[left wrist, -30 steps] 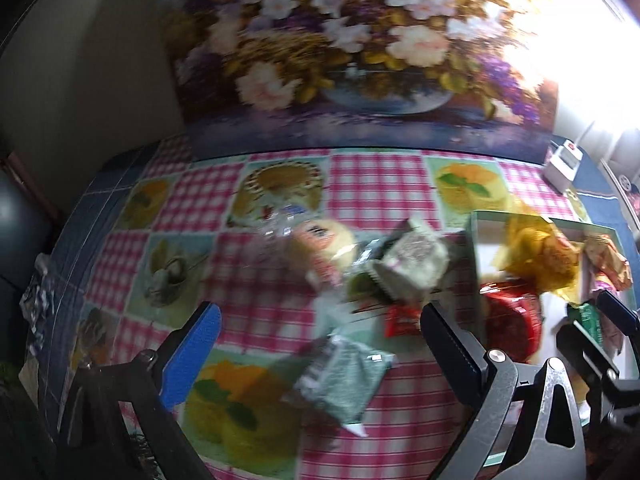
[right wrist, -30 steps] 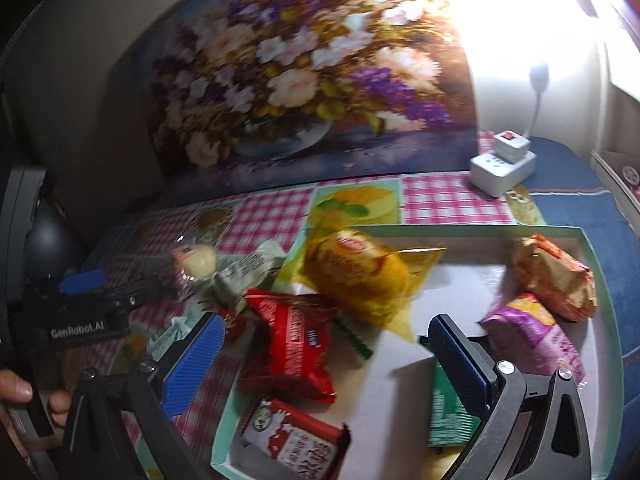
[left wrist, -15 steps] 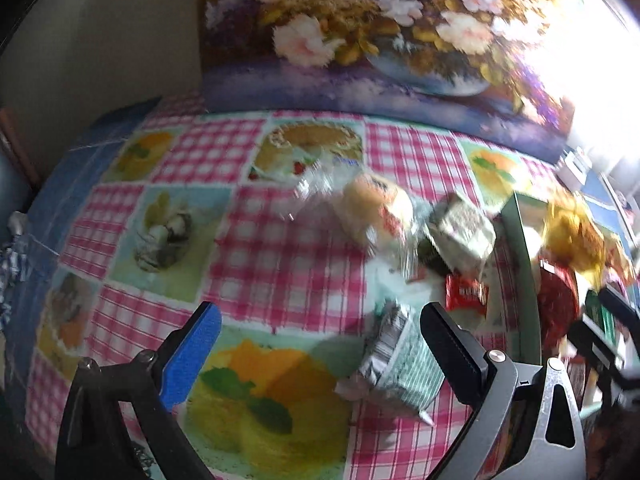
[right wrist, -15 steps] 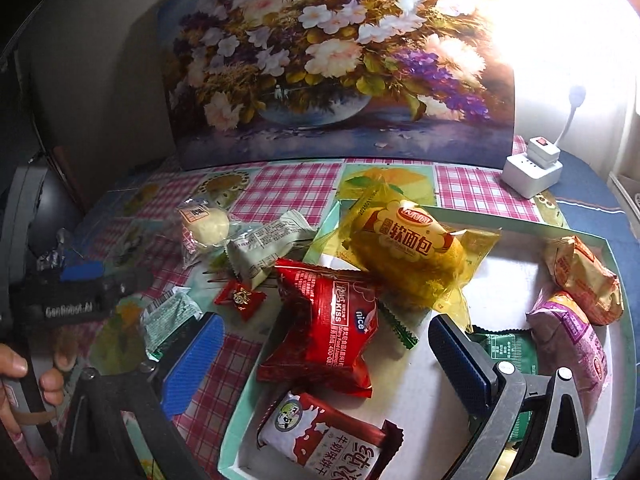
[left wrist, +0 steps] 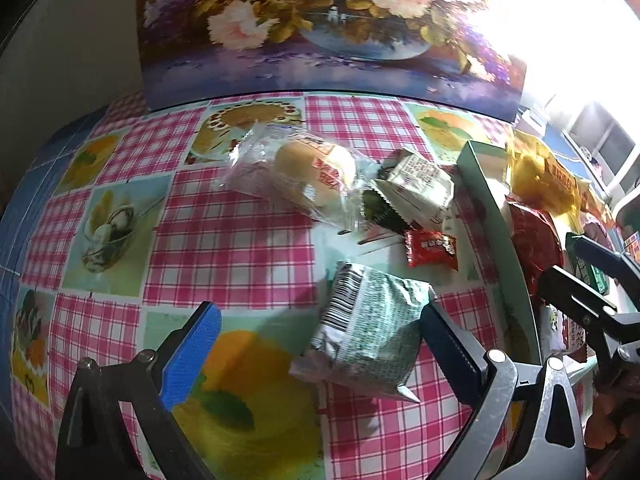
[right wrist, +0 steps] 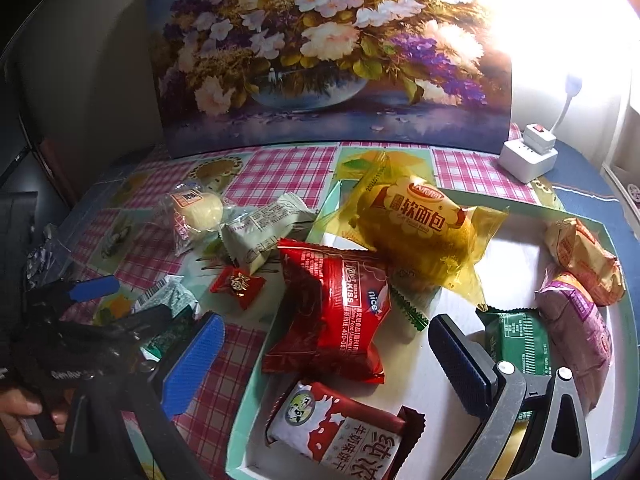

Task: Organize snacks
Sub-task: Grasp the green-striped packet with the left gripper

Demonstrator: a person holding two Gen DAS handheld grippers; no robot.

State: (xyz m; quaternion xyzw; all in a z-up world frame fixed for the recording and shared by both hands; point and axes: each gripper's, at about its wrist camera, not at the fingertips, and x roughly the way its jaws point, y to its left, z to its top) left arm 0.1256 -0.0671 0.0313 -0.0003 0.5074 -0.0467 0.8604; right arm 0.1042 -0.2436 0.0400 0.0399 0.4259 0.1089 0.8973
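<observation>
The left gripper point(left wrist: 320, 344) is seen spread wide over the checked bench point(left wrist: 224, 248), nothing being gripped; its fingers point(left wrist: 192, 356) stand to either side of a pale green packet point(left wrist: 368, 340), whose right edge lies against the dark right finger. Half a second ago that packet lay smaller and farther ahead, so the gripper has been brought closer to it. Just beyond, a small red sweet point(left wrist: 430, 247) is seen on the bench, then a grey-white packet point(left wrist: 416, 192) and a clear-wrapped bun point(left wrist: 316, 176) touching one another.

In the right wrist view the right gripper point(right wrist: 324, 364) is held wide open and empty above the near part of a shallow tray point(right wrist: 244, 404), much as before. Between its fingers a red-and-white milk biscuit pack point(right wrist: 340, 428) lies nearest, with a red packet point(right wrist: 336, 312) beyond it overhanging the tray's left rim. A green packet point(right wrist: 520, 344) lies beside the right finger. Farther off a yellow bread bag point(right wrist: 420, 228) rests on the far-left rim, and a purple pack point(right wrist: 576, 336) and an orange pack point(right wrist: 584, 260) lie at the right. A flower painting point(right wrist: 328, 48) stands at the far edge.
</observation>
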